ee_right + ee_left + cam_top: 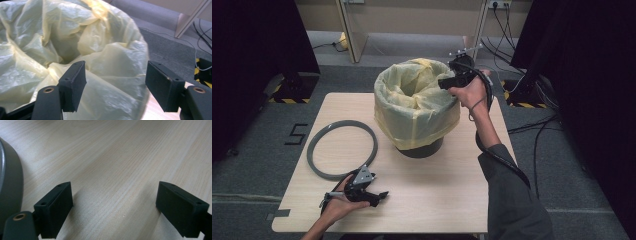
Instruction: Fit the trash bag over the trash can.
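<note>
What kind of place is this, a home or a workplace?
Probably a lab or test room, not a home: black curtains hang on both sides, hazard-striped stand bases sit on the grey carpet, and loose cables run across the floor beside the small wooden table.

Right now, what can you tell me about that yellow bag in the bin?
The yellow bag is thin, crinkly, half see-through plastic. It lines a dark round bin that stands upright on the wooden table. Its top is folded out over the rim and hangs down the sides, mouth open. The right gripper is at its far right rim, jaws open around the edge.
</note>
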The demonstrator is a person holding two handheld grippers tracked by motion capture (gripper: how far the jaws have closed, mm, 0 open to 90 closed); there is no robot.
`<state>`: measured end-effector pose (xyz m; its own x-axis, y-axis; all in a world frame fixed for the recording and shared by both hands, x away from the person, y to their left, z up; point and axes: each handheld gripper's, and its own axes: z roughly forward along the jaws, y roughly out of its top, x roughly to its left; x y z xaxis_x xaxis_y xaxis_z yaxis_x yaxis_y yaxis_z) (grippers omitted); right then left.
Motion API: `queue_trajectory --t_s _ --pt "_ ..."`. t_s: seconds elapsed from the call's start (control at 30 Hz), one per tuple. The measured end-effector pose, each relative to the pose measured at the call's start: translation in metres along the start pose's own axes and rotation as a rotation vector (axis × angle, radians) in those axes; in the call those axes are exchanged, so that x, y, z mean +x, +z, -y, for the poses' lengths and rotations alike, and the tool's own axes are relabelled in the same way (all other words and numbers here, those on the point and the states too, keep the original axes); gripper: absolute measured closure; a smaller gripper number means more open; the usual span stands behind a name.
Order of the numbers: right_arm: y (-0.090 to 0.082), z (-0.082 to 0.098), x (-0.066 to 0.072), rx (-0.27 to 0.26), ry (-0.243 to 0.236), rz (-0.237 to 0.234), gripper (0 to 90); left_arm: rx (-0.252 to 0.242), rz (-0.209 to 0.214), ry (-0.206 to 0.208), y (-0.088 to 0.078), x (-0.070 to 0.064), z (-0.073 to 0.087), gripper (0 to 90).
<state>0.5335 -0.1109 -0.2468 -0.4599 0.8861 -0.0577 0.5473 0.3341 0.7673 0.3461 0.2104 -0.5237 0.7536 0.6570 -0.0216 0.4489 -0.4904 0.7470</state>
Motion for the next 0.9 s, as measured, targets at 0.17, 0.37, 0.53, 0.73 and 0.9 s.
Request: queue_trajectory --t_s 0.17,0.37,0.53,0.73,0.9 --pt "0.003 0.011 -0.006 0.03 0.012 0.016 30.7 0.0 0.0 0.0 0.0 0.0 0.0 12.7" --pt "0.015 0.028 -0.01 0.077 0.029 0.023 29.8 0.0 0.0 0.0 0.0 0.0 0.0 12.7" --pt "0.017 0.03 -0.015 0.095 0.046 0.026 29.2 -0.001 0.0 -0.001 0.0 0.0 0.0 12.7" --pt "0.008 0.026 -0.014 0.016 0.062 -0.009 29.6 -0.001 0.0 -0.001 0.0 0.0 0.0 12.7" --pt "-0.008 0.025 -0.021 -0.039 0.084 -0.035 28.7 0.0 0.0 -0.001 0.0 0.0 0.0 12.7"
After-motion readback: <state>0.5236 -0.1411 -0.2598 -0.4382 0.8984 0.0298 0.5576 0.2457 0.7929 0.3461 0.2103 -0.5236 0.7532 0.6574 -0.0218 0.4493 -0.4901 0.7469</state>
